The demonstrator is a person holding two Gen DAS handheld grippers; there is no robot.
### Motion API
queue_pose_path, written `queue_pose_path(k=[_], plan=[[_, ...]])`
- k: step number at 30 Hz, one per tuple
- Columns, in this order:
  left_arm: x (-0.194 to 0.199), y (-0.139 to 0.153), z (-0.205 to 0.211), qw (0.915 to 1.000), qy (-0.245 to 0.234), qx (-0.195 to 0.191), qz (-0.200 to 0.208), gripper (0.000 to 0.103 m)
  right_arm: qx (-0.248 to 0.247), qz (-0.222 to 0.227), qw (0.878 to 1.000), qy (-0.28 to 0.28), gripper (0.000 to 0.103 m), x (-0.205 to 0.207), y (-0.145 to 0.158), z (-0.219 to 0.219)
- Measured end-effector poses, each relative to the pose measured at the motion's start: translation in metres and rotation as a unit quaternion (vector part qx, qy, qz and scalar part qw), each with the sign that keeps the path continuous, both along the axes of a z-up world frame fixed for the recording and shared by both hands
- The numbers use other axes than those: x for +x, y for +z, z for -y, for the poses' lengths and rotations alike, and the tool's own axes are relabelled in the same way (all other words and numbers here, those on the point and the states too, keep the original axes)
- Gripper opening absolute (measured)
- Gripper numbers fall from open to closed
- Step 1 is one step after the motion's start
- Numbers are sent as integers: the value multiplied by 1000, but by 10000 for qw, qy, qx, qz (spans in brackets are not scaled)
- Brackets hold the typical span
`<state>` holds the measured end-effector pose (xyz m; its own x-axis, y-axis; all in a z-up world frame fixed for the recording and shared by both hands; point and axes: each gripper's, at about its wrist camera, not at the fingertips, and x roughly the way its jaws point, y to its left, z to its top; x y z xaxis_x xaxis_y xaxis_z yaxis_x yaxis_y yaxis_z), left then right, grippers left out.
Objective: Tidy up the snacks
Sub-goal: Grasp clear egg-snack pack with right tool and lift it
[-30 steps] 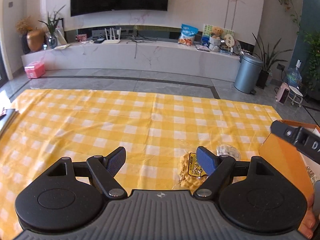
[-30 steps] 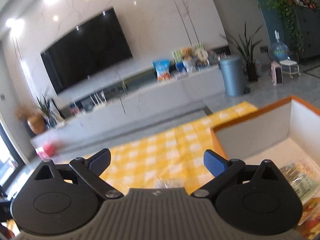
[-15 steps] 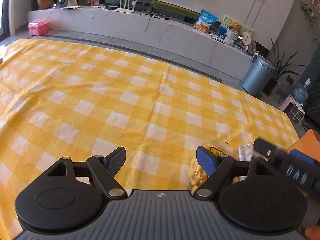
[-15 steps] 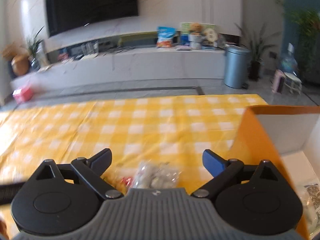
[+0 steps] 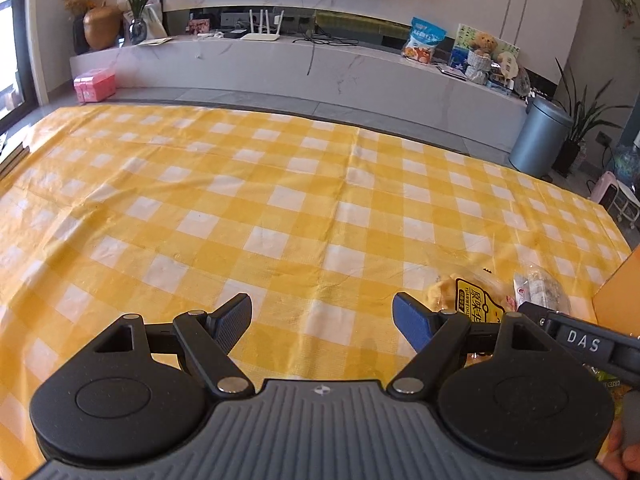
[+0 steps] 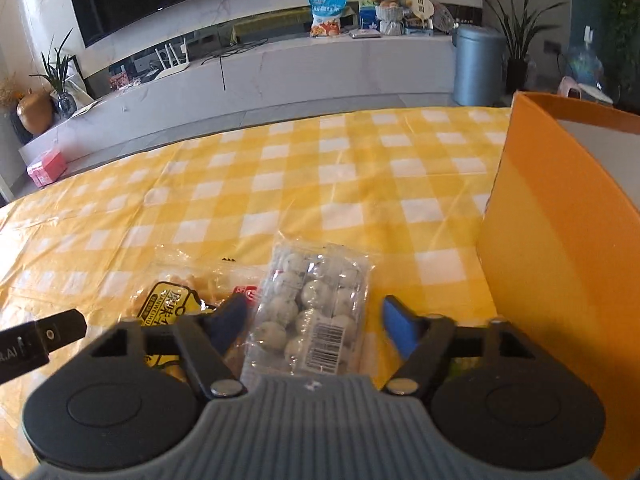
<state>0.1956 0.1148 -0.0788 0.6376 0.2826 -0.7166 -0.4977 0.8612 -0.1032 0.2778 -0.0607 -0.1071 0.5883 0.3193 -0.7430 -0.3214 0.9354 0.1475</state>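
A clear pack of white speckled balls [image 6: 314,302] lies on the yellow checked cloth [image 6: 280,184], between the open fingers of my right gripper [image 6: 316,322]. A yellow snack bag [image 6: 176,300] lies just left of it, partly under my left finger. An orange box [image 6: 560,248] stands at the right. In the left wrist view my left gripper [image 5: 322,322] is open and empty above bare cloth [image 5: 240,200]. The yellow bag [image 5: 468,296] and the clear pack [image 5: 540,288] lie to its right, with the right gripper's arm [image 5: 584,340] over them.
The cloth stretches far to the left and back. The orange box corner [image 5: 618,292] shows at the right edge of the left wrist view. Beyond the cloth are a TV bench [image 5: 304,64], a grey bin [image 5: 540,140] and a pink box [image 5: 94,84].
My right gripper has swung from above the orange box down to the left, over the clear pack. My left gripper has tilted and stayed over the bare cloth, open.
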Motion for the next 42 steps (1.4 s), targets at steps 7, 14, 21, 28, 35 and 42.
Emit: queue_pose_path(k=[7, 14, 21, 28, 35, 42], plan=[[2, -3, 0, 9997, -156, -193, -50, 94, -71, -117, 9998, 157, 59, -19, 8, 8], [4, -6, 1, 9996, -219, -160, -119, 94, -350, 16, 9990, 288, 61, -31, 9, 4], [4, -9, 7, 9993, -349, -125, -105, 94, -528, 170, 9977, 390, 56, -26, 10, 1], [1, -1, 19, 9970, -726, 265, 99, 94, -525, 445, 9969, 385, 56, -25, 30, 4], [-5, 20, 36, 9885, -1406, -126, 538, 96, -249, 624, 9974, 246, 56, -21, 49, 20], [22, -18, 69, 9828, -1798, 357, -213, 97, 111, 946, 9953, 176, 56, -25, 79, 35]])
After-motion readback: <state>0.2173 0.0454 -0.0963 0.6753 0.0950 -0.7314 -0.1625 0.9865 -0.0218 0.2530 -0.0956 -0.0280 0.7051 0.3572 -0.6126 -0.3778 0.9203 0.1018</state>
